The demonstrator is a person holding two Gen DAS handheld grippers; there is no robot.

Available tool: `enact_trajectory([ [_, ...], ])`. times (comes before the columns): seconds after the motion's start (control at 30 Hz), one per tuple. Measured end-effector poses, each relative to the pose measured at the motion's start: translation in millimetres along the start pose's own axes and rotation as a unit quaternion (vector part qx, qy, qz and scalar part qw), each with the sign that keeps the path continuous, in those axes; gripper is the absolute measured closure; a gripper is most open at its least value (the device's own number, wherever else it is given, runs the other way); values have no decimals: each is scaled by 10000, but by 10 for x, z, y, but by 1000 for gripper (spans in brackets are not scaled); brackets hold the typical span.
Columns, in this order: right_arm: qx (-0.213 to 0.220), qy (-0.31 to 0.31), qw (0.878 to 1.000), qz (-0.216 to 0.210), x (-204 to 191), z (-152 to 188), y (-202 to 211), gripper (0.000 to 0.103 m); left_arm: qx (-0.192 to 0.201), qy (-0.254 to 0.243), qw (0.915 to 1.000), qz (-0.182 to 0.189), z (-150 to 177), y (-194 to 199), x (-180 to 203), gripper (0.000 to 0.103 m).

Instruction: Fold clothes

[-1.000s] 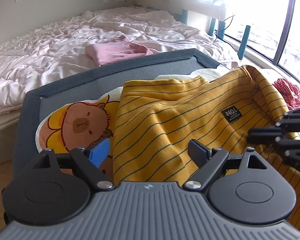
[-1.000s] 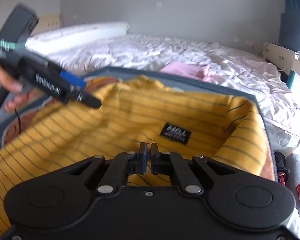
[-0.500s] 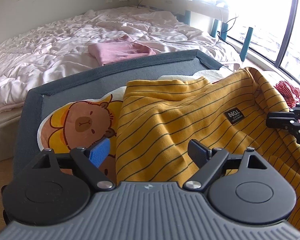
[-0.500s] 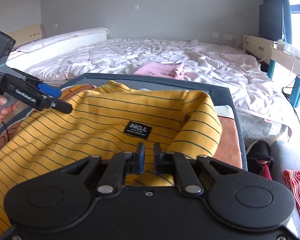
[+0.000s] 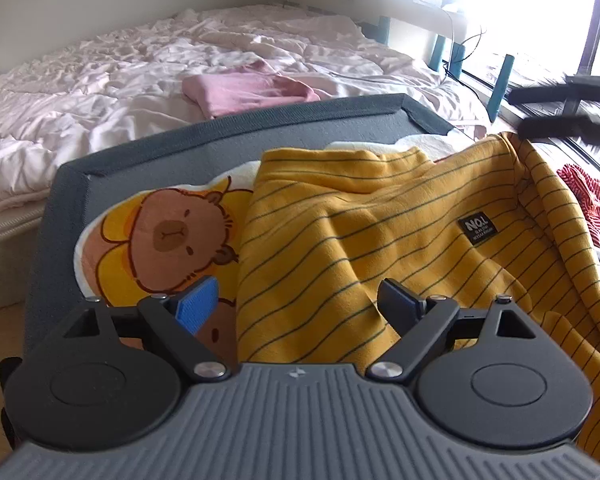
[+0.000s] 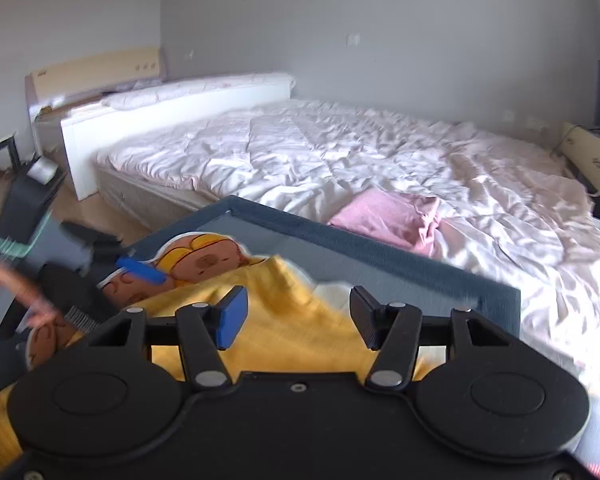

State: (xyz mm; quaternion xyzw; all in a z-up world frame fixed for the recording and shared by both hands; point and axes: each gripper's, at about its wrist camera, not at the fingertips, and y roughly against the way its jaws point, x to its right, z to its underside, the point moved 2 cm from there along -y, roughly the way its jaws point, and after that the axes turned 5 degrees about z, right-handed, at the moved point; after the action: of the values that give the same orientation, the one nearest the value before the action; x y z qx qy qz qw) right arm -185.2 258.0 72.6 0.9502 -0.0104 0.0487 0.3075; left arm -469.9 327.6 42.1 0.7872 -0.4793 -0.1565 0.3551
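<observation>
On the dark grey padded platform (image 5: 148, 148) at the foot of the bed, we have the mustard-yellow cotton shirt with thin dark stripes (image 5: 360, 240) spread loosely. It half covers a plush cartoon-capybara mat (image 5: 160, 240), and its right side is bunched up in a raised ridge. A small black woven label (image 5: 477, 229) faces up, so we judge the shirt lies flat enough to work on but is not yet a tidy fold; creases run slantwise across the soft knit.

Our left gripper (image 5: 300, 300) hovers low over the shirt's near edge with its jaws spread wide, blue pad on one side, pinching nothing. Our right gripper (image 6: 296, 318) is likewise spread and empty, raised above the cloth on the far side. We read this as both tools standing clear of the fabric, free for a fresh hold.

A folded pink garment (image 5: 248, 92) rests on the rumpled pale quilt (image 5: 100, 92) beyond, and red-striped cloth (image 5: 592, 208) lies off to the right.
</observation>
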Motion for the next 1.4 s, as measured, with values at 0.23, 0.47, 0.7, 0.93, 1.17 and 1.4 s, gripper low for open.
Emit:
enact_trajectory([
  [0.23,-1518,-150,9870,-503,599,170,-877,52,-165,-25,9999,-34,66,-101,-12,13],
  [0.47,-1407,37,9860,-893,562,471,-1041,58,-205,6,9998,-5,77,-170,3,10],
  [0.7,-852,-126,9941,-655,502,323,-874,88,-161,6,9999,-41,88,-176,-11,9],
  [0.93,-188,594,9979,194,363,-478,-656,89,372,195,9991,-1,-2,21,-91,9],
  [1.17,-699,824,9914,735,357,-503,-1481,88,580,403,9973,-203,-89,158,-205,9],
  [1.4,-765,820,9910,736,345,-226,-1305,52,322,358,9985,-251,-71,97,-185,9],
])
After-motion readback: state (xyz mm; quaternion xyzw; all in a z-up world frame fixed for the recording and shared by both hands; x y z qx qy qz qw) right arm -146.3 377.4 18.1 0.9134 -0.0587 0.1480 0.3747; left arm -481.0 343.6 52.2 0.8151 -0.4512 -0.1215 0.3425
